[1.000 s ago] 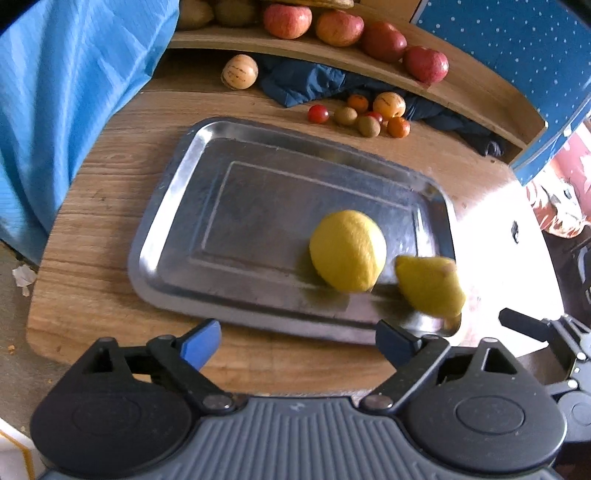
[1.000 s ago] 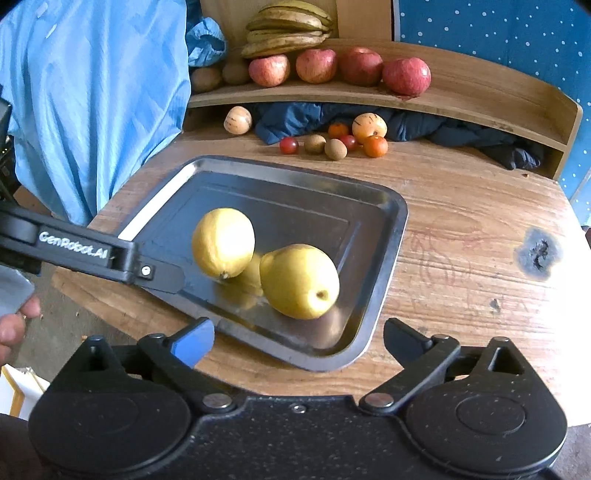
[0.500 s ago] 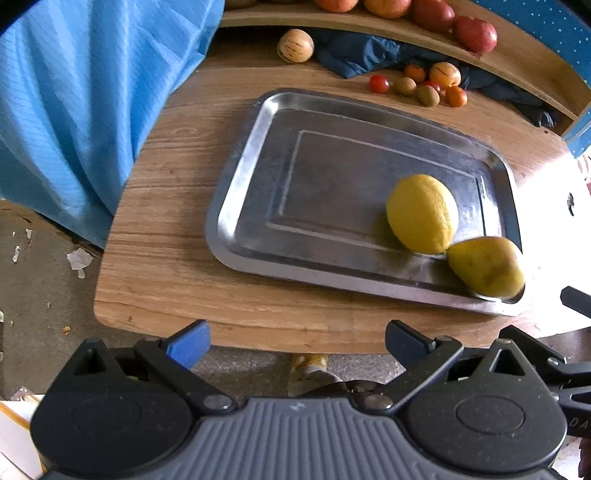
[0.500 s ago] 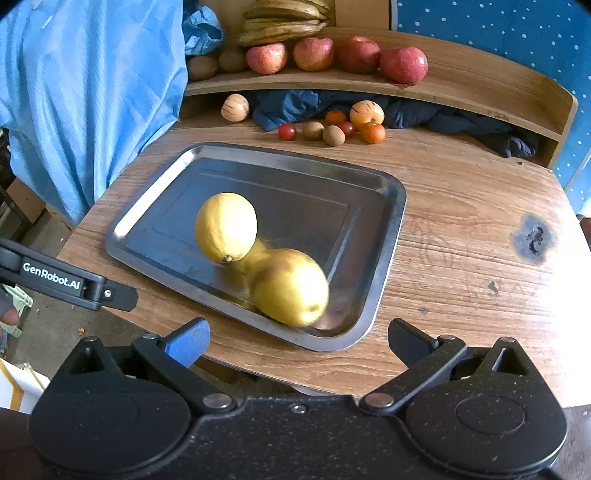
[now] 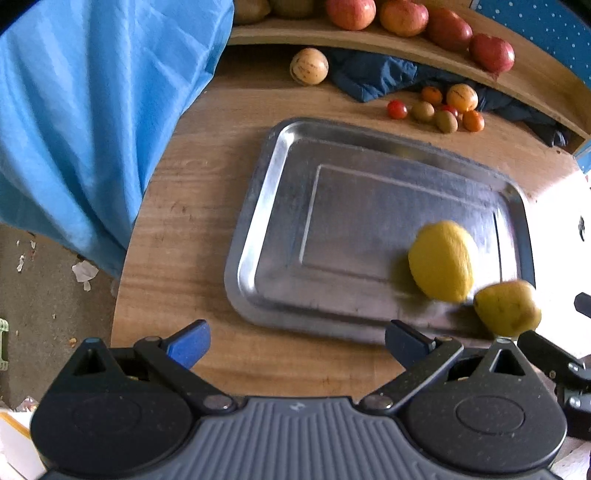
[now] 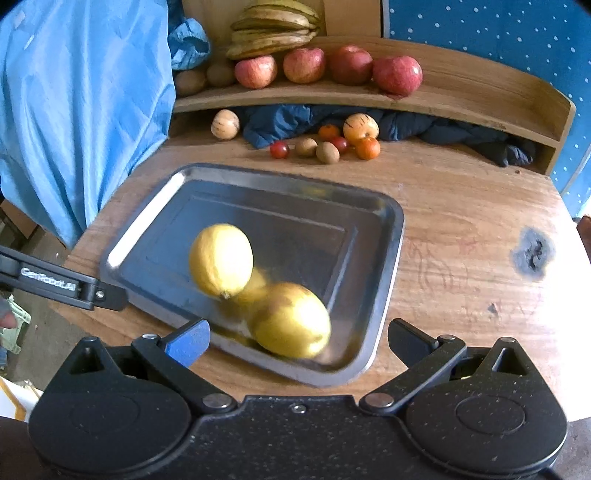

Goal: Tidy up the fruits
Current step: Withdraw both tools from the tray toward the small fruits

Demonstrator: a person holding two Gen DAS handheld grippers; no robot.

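A steel tray (image 5: 266, 206) (image 6: 384, 258) lies on the wooden table. In it sit a yellow lemon (image 5: 441, 261) (image 6: 220, 260) and a yellow-green pear (image 5: 508, 308) (image 6: 290, 319) at its near corner, touching or nearly so. My left gripper (image 5: 295, 341) is open and empty, above the table's near edge in front of the tray. My right gripper (image 6: 297, 341) is open and empty, just before the pear. The left gripper's finger also shows in the right wrist view (image 6: 62, 286).
Small fruits (image 6: 325, 142) lie on the table behind the tray, by a dark blue cloth (image 6: 288, 122). A shelf (image 6: 461, 96) holds red apples (image 6: 397, 74), bananas (image 6: 273, 31) and kiwis. A blue sheet (image 5: 81, 122) hangs at the left. The floor lies beyond the table edge.
Both grippers first drew back from the tray, then came forward again. The left gripper has shifted left. The fruits keep their place in the tray. Both stay open.
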